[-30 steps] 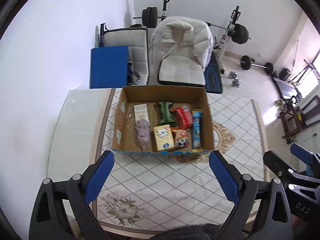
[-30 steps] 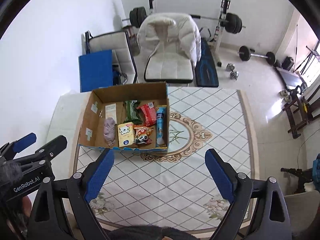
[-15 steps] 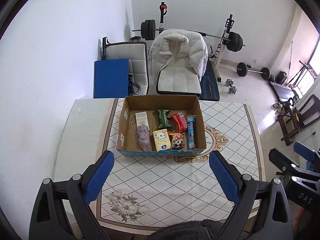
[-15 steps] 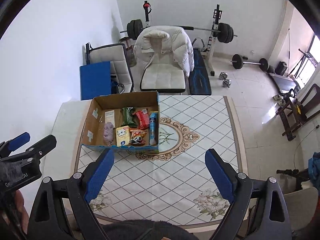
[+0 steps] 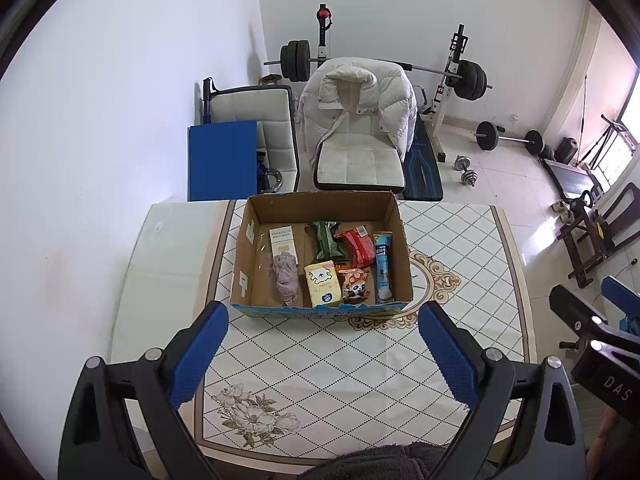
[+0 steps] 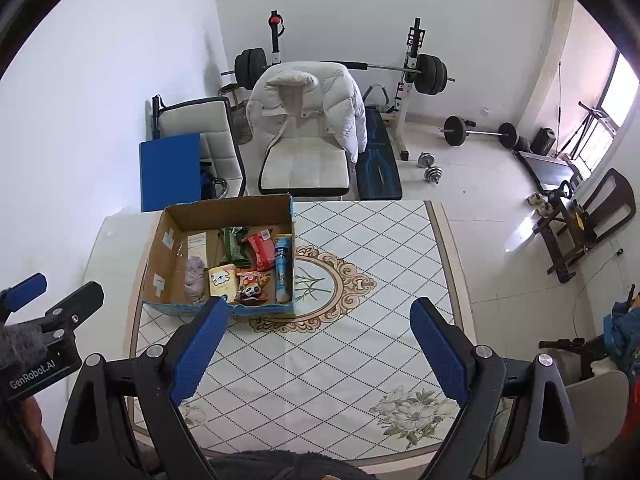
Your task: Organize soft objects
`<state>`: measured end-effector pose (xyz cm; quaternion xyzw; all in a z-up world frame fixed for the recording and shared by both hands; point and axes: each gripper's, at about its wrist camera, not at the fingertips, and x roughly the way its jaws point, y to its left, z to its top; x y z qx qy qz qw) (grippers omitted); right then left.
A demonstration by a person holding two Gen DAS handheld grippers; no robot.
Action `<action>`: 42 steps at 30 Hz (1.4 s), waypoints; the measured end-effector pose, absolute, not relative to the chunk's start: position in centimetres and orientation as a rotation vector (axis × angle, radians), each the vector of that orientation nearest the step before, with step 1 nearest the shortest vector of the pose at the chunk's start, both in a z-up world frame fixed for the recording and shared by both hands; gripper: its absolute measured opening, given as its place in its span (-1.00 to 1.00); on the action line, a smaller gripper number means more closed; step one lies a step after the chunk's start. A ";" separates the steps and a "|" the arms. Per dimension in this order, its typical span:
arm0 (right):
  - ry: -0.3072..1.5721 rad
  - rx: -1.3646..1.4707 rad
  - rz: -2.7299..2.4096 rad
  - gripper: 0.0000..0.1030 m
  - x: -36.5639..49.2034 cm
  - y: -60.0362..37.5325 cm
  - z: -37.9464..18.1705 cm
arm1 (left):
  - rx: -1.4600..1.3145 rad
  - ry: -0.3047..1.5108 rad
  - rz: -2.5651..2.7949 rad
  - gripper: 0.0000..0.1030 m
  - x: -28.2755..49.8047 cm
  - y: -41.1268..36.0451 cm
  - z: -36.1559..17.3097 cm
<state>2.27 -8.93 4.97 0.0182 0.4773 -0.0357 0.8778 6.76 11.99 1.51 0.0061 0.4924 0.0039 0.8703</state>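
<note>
An open cardboard box (image 5: pixel 320 310) (image 6: pixel 160 256) sits on the patterned table (image 5: pixel 360 360) (image 6: pixel 340 352). Inside lie a mauve cloth (image 5: pixel 285 276) (image 6: pixel 194 276), a yellow tissue pack (image 5: pixel 322 283) (image 6: pixel 222 280), a panda snack bag (image 5: pixel 355 282) (image 6: pixel 251 287), a blue tube (image 5: pixel 383 266) (image 6: pixel 283 266), a red packet (image 5: pixel 357 243) (image 6: pixel 260 249), a green packet (image 5: pixel 327 240) (image 6: pixel 234 247) and a white carton (image 5: pixel 282 240) (image 6: pixel 197 245). My left gripper (image 5: pixel 323 354) is open and empty, high above the table's near edge. My right gripper (image 6: pixel 318 354) is open and empty, to the right of the box.
Beyond the table stand a white chair draped with a puffy white jacket (image 5: pixel 358 120) (image 6: pixel 306 120), a second chair with a blue board (image 5: pixel 222 160), a barbell rack (image 5: pixel 456 76) and dumbbells (image 5: pixel 464 168). A wall runs along the left.
Both grippers have pulled back and up from the table, so the box looks smaller and more of the room shows. Both stay open and empty.
</note>
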 end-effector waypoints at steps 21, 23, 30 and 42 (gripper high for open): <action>1.001 0.045 -0.076 0.83 2.7 -9.3 4.5 | 0.009 1.041 0.003 0.89 7.6 11.5 0.5; 1.004 0.054 -0.072 0.83 2.6 -9.3 4.5 | 0.007 1.041 0.001 0.89 7.6 11.5 0.4; 1.004 0.060 -0.076 0.83 2.0 -9.8 4.5 | 0.008 1.040 -0.008 0.89 7.1 11.2 0.4; 0.982 0.057 -0.088 0.83 1.1 -10.3 5.3 | 0.006 1.027 -0.014 0.89 6.8 11.3 1.2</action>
